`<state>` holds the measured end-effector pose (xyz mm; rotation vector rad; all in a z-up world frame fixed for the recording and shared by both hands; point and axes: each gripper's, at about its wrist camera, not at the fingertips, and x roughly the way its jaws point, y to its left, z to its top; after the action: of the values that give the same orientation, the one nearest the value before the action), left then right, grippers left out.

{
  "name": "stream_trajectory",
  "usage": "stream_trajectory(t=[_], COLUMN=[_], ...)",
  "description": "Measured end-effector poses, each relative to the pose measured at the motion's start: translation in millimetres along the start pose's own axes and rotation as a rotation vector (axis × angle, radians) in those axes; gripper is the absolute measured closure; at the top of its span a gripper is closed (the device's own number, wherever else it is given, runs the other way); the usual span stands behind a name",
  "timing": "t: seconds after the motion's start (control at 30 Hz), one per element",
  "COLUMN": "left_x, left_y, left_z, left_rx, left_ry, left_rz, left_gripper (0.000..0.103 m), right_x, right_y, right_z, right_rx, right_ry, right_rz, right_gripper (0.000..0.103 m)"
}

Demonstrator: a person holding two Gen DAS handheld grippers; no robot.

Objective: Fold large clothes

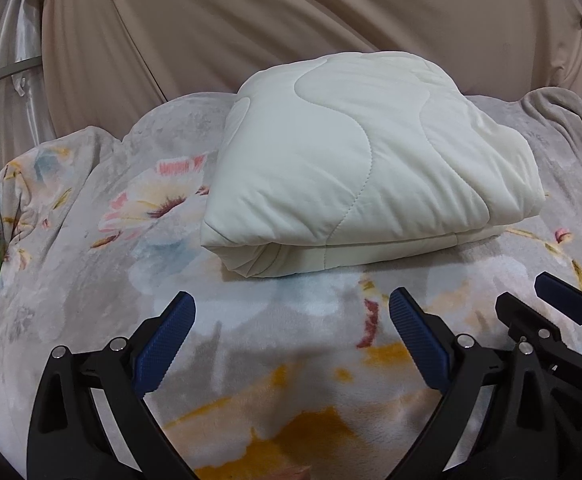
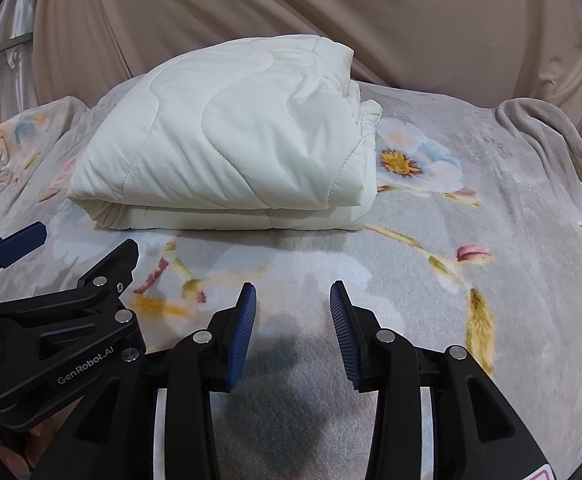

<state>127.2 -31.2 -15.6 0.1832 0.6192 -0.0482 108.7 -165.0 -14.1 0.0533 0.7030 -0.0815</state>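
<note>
Folded quilt [image 1: 371, 168] ahead of left gripper [image 1: 291, 312], right gripper [image 2: 293, 300] — both agape, empty.

Soft white quilt [image 1: 367, 160], puffy with wavy stitch lines, folded into a thick bundle, lying flat on flowery blanket [image 1: 283, 344].

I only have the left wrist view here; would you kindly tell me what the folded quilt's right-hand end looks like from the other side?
Observer: The white quilt shows bunched, stacked layers at its right end, not a smooth fold.
Operator: Thank you. Is the right tool holding anything?
Observer: No, the right tool is open, with only the floral blanket under it.
Operator: Anything beyond the quilt's right end?
Observer: A blue flower with a yellow centre is printed there.
</note>
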Motion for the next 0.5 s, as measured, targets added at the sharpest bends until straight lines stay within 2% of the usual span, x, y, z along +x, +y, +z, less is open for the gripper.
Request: stream_trajectory(t=[0.5], left_x=[-1.6], left_y=[-0.6], left_z=[1.5], left_rx=[-0.001], left_ry=[-0.019], left_rz=[0.007], left_gripper=[0.008], right_x=[-3.0], right_y=[-1.1], right_z=[-0.7], right_rx=[0.001], right_ry=[-0.018], right_rz=[-0.009], right_gripper=[0.064])
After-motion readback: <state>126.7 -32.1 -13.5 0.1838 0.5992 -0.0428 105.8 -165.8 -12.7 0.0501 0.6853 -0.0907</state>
